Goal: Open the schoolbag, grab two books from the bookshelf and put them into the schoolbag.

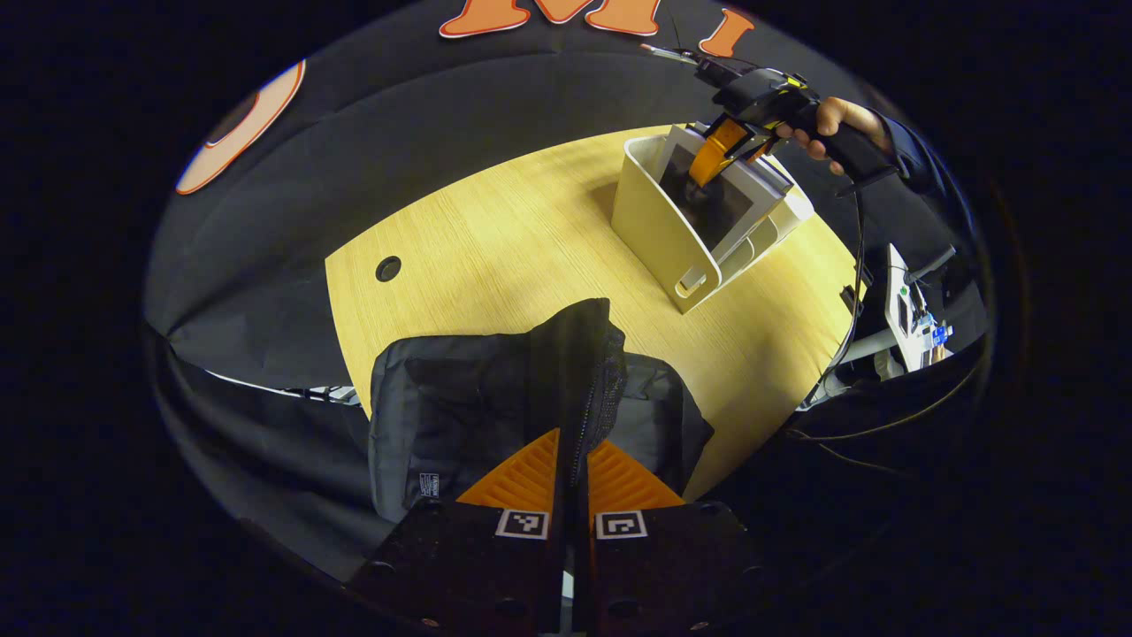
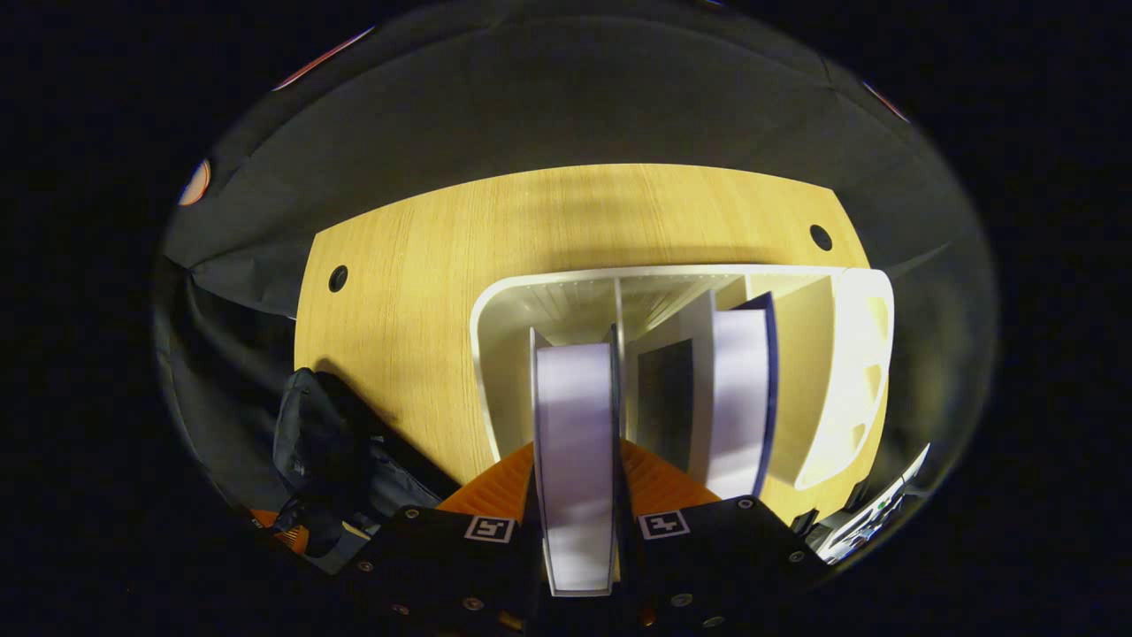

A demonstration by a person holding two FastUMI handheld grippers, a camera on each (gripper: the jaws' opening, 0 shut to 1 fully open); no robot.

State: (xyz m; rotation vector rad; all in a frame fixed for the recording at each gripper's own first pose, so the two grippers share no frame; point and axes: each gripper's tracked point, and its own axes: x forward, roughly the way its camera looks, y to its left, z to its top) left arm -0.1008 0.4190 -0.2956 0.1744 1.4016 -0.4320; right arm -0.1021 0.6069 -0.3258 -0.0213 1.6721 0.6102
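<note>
Right gripper view had the right gripper (image 2: 575, 518) clamped on the top edge of a white-paged book with a dark cover (image 2: 575, 442), both fingers pressing its sides, the book standing upright in the left slot of the cream plastic desktop bookshelf (image 2: 862, 354). A second book with a dark blue cover (image 2: 741, 398) stood in the next slot, just past the divider. In the left gripper view, the left gripper (image 1: 570, 482) was pinched together on a raised fold of the black fabric schoolbag (image 1: 460, 407), holding it up near the front edge of the light wooden table (image 1: 495, 248), well apart from the shelf. Risks, as I judged them: the grip sat only on the book's upper edge, so it could swing or slip once it left the slot; dragging it against the divider could tip the light shelf or pull the neighbouring book along. Couldn't tell how wide the bag's mouth was open; if the fold slipped, the book would likely hit closed fabric.
</note>
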